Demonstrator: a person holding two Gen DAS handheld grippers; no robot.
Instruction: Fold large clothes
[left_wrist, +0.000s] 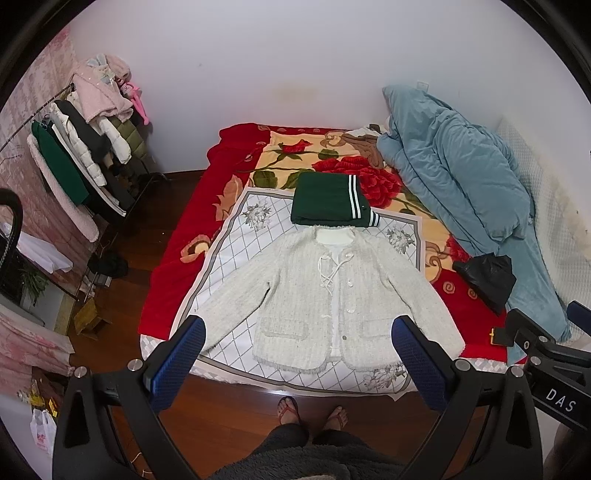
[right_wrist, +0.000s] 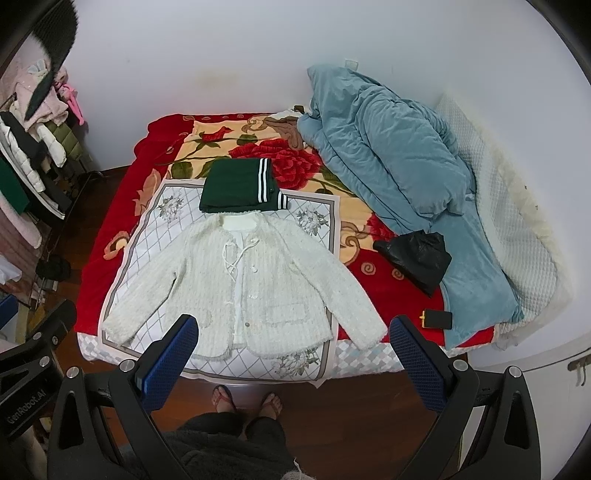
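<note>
The cream-white tweed jacket with a laced front and 2 patch pockets lies flat and face up on the near half of the bed, collar toward the wall, hem toward the bed's near edge, both sleeves spread out to the sides; no fold has been made in it yet. Just beyond its collar, touching or nearly so, sits a dark green garment with white stripes, already folded into a neat rectangle, so by my reading 1 piece is done and the jacket is the one in hand, with its sleeves and body all left to fold. The left gripper and the right gripper both hang above the near edge of the bed with their blue-padded jaws spread wide and nothing between them, clear of the cloth. The jacket rests on a white sheet printed with a grey diamond grid and flowers, laid over a red blanket with a large rose pattern that covers the bed. To the right lie a rumpled pale blue quilt, a crumpled black plastic bag and a small black object with a gold edge. A clothes rack hung with coats stands at the left on the dark wooden floor, where the person's feet in sandals show.
</note>
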